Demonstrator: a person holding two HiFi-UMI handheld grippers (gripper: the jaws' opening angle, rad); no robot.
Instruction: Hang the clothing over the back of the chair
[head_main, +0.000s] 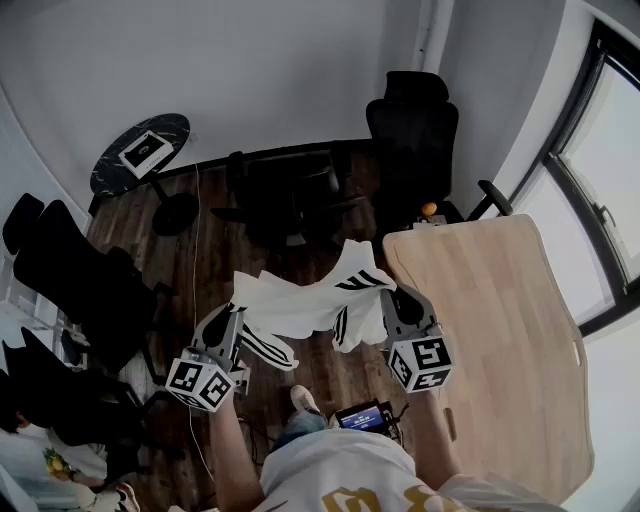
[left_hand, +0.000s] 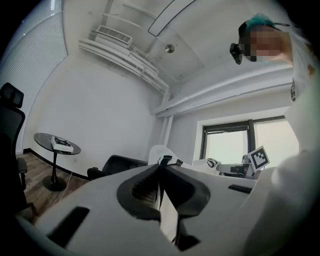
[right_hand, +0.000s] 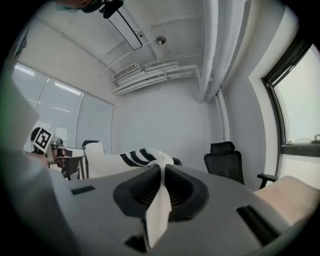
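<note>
White black-striped clothing is held in the air over the dark wood floor, stretched between both tools and not yet on any chair. Left tool is clamped on one edge, right tool on the other; each gripper view shows only a thin fold of fabric pinched between closed jaws. Risk, my read: the bites are shallow, so a tug or snag could pull the cloth out of one tool and drop that side to the floor. A striped sleeve hangs loose below the span near the left tool and is likely to catch an armrest or bunch under the drape. Office chairs probably roll or swivel, so pressing on the back may push it away; an uneven drape would slide off. Around: low black chair straight ahead, black high-back office chair beyond it to the right; can't tell which is the target. Light wooden table sits just beside the right tool, its corner in the path toward the high-back chair, with a small orange object by that corner. More black chairs are on the left, a round dark table is at far left, and a thin cable runs along the floor.
</note>
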